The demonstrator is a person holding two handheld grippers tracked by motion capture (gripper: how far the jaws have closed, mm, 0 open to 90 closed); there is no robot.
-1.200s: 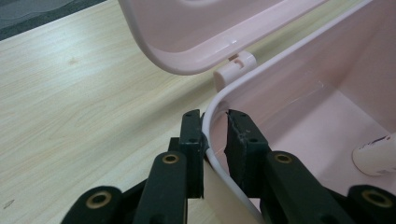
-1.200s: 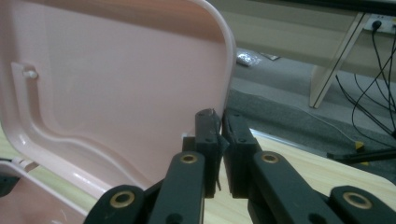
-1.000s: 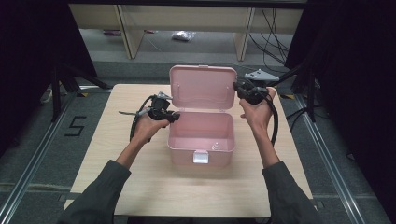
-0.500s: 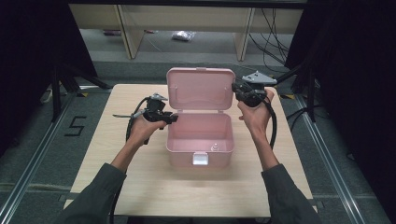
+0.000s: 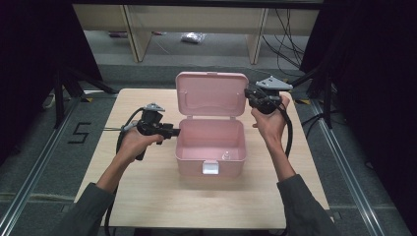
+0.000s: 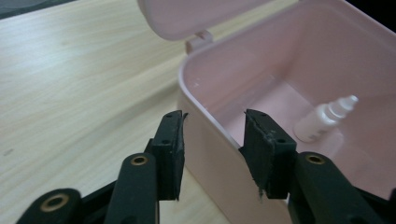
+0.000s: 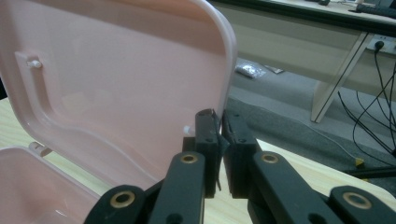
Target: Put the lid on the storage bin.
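On the pale wood table [image 5: 147,196], left gripper [image 6: 212,140] fingers spread astride the pink box [image 5: 210,142] wall, right gripper [image 7: 219,140] pinching its lid [image 7: 116,84].

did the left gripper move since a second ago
Yes. In the high view the left gripper has backed leftward off the pink box wall; its jaws have just been opening and straddle the rim without pressing it.
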